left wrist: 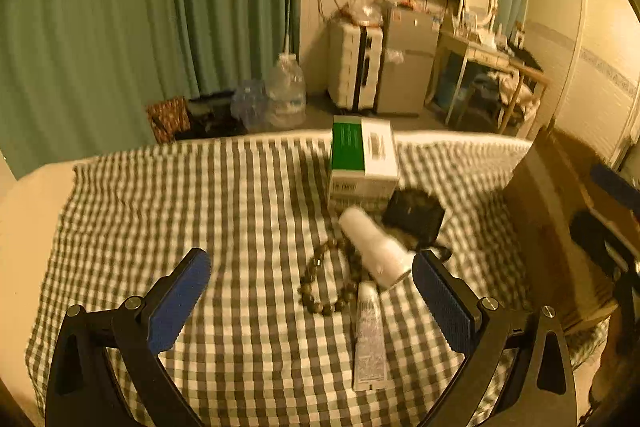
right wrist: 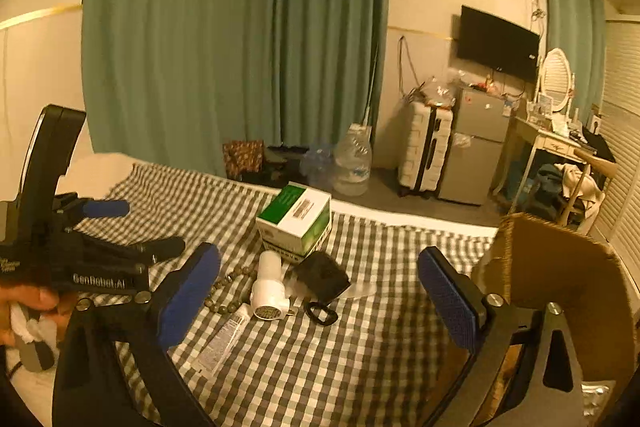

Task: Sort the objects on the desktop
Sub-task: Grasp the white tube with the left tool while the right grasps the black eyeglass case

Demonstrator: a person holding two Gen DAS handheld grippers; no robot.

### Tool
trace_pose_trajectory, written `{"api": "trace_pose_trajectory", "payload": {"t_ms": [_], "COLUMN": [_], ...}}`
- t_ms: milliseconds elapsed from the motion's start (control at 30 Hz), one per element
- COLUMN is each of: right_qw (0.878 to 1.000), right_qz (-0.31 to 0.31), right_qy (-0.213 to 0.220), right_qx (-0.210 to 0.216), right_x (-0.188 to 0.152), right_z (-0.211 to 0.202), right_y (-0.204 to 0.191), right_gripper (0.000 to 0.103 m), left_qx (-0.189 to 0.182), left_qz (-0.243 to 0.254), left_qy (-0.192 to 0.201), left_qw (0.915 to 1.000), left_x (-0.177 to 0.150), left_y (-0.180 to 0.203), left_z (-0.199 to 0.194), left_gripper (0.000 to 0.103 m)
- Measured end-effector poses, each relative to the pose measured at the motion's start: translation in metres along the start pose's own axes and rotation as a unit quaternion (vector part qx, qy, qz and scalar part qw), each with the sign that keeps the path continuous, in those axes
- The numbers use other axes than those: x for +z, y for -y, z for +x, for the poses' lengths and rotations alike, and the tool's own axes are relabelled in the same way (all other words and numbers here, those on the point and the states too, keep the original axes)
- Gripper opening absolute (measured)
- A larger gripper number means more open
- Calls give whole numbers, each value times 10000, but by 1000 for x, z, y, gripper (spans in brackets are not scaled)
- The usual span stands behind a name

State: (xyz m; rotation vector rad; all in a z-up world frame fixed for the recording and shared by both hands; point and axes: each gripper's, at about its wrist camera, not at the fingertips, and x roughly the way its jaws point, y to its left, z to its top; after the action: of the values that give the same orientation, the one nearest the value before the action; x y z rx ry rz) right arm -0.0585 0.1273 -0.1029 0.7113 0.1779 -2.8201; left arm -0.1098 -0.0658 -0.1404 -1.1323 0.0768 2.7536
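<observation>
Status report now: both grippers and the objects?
Left gripper open, empty. Right gripper open, empty. Beads, tube, white bottle unsorted on cloth.

The left gripper [left wrist: 310, 277] has its two blue-padded fingers [left wrist: 180, 301] spread wide with nothing between them, tilted down from above. The right gripper [right wrist: 320, 289] is likewise wide apart and empty — its blue pads [right wrist: 450, 301] face each other across a broad gap. In the right wrist view the left gripper [right wrist: 132, 227] shows at the left edge, side-on, gripped from below by the person's hand [right wrist: 30, 303] — fingers curled around the handle.
</observation>
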Motion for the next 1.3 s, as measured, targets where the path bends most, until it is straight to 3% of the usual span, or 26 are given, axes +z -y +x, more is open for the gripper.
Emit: {"api": "trace_pose_trajectory", "payload": {"t_ms": [167, 533, 700, 933, 1000, 1100, 1133, 1167, 1300], "right_qw": [9993, 9933, 9895, 9886, 9895, 9893, 9893, 9888, 9878], "right_qz": [-16, -55, -90, -77, -74, -279, -217, -133, 8], "right_qy": [-387, -1153, -1436, -1504, -1441, -1435, -1443, -1480, -1555], "right_qx": [-7, -91, -119, -8, 87, -30, 62, 123, 14], "right_x": [-12, -37, -46, -53, -53, -56, -56, -57, -57], "right_z": [43, 116, 151, 184, 189, 196, 195, 195, 190], "right_y": [7, 15, 18, 22, 20, 12, 12, 13, 17], "right_gripper": [85, 85, 85, 85, 85, 84, 72, 61, 52], "left_qx": [-52, -411, -522, -435, -440, -464, -484, -490, -575], "left_qz": [123, 94, 188, 469, 481, 466, 476, 490, 478], "left_qy": [-476, -1284, -1840, -2208, -2174, -2038, -2017, -2003, -1960], "left_qw": [9988, 9908, 9814, 9732, 9739, 9768, 9771, 9773, 9777], "left_x": [-20, -41, -53, -65, -65, -60, -60, -59, -58], "left_y": [8, 17, 24, 37, 39, 40, 41, 42, 42], "left_z": [36, 80, 102, 118, 116, 111, 109, 107, 102], "left_gripper": [102, 100, 97, 94, 86, 50, 34, 29, 26]}}
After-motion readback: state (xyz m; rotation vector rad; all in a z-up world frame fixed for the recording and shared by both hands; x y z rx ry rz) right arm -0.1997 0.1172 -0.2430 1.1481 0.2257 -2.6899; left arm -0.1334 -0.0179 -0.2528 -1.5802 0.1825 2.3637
